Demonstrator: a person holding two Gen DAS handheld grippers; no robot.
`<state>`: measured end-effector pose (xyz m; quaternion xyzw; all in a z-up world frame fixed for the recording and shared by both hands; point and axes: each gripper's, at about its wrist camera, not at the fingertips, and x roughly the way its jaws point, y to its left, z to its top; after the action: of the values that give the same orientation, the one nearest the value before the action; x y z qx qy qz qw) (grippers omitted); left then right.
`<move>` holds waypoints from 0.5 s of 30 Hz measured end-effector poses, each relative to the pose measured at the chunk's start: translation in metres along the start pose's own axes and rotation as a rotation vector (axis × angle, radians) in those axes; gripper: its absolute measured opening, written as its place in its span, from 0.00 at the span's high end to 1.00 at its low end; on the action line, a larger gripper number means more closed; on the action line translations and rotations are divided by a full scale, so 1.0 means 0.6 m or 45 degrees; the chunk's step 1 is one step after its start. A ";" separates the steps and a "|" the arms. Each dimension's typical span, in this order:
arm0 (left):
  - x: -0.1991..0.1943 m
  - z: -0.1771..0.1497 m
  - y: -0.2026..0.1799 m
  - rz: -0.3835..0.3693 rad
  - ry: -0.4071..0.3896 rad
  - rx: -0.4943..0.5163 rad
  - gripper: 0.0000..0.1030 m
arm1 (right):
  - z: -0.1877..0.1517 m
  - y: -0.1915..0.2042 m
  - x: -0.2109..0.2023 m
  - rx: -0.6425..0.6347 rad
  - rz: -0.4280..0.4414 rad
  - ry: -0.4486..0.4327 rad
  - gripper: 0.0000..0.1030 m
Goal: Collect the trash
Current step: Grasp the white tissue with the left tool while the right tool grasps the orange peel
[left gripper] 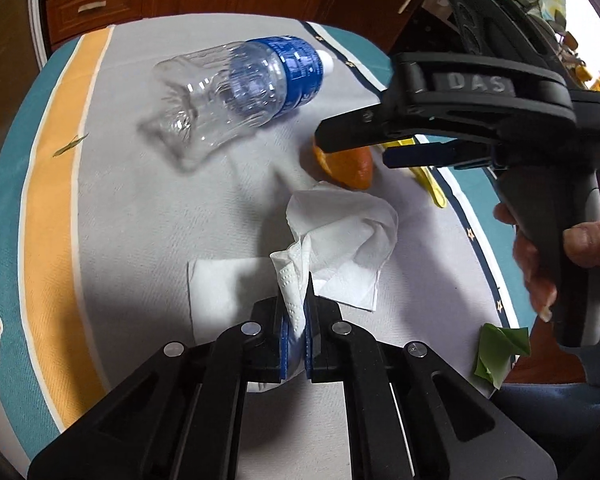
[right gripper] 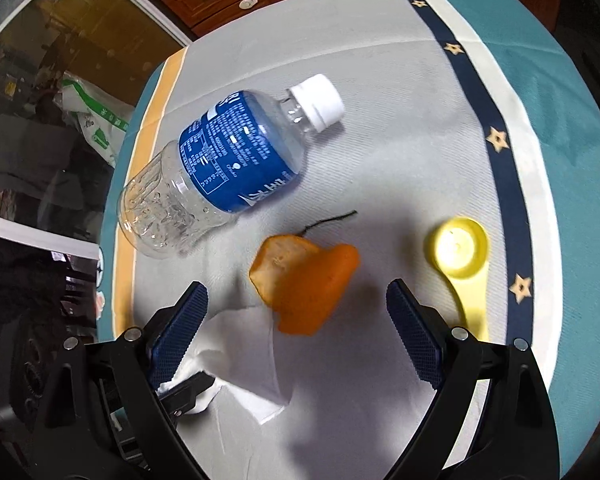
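My left gripper (left gripper: 296,312) points steeply down at the table, its blue-padded jaws clamped tight on a twisted fold of the white paper napkin (left gripper: 340,248); the rest of the napkin fans out crumpled and embossed beyond the tips and lies on the grey woven tablecloth (left gripper: 140,220). My right gripper (right gripper: 298,304) tilts down likewise, jaws spread wide and holding nothing, with the orange peel (right gripper: 300,284) lying on the cloth between and just beyond its fingers (right gripper: 410,324), not touched by either pad. The peel is curled, pithy inside, smooth outside.

A clear plastic bottle (right gripper: 216,172), ribbed, blue-labelled and white-capped, lies on its side beyond the peel. A yellow plastic spoon (right gripper: 460,252) rests near the navy star-patterned border.

The left view alone shows my hand (left gripper: 556,264) around the right gripper's dark handle, and a green scrap (left gripper: 498,354) at the table edge. The right view alone shows the spoon's round bowl, a thin dark thread (right gripper: 332,220) beside the peel and the bottle's cap in full.
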<state>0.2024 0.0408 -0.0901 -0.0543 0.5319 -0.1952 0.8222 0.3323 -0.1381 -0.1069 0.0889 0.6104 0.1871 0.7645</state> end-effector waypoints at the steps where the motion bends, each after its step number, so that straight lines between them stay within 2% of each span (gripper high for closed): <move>1: 0.000 -0.002 0.000 -0.004 0.002 -0.006 0.94 | 0.000 0.006 0.006 -0.019 -0.020 -0.002 0.15; 4: 0.002 -0.001 -0.001 -0.007 0.001 -0.010 0.94 | -0.004 0.027 0.015 -0.091 -0.086 -0.047 0.15; 7: 0.001 -0.001 -0.004 -0.004 0.001 -0.007 0.94 | -0.008 0.042 0.020 -0.145 -0.159 -0.086 0.24; 8: 0.001 0.000 -0.004 -0.004 0.001 -0.008 0.94 | -0.010 0.047 0.022 -0.174 -0.197 -0.096 0.32; 9: 0.002 0.000 -0.004 -0.004 0.002 -0.012 0.94 | -0.013 0.049 0.021 -0.212 -0.250 -0.112 0.46; 10: 0.001 0.001 -0.003 -0.003 0.002 -0.014 0.94 | -0.015 0.050 0.018 -0.227 -0.265 -0.124 0.53; 14: 0.003 0.004 -0.007 0.015 0.004 -0.019 0.94 | -0.015 0.043 -0.006 -0.211 -0.207 -0.146 0.78; 15: 0.003 0.007 -0.009 0.018 0.003 -0.021 0.94 | -0.015 0.042 -0.014 -0.205 -0.200 -0.147 0.80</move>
<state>0.2052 0.0348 -0.0881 -0.0570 0.5349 -0.1849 0.8225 0.3174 -0.1192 -0.0923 -0.0104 0.5533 0.1697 0.8154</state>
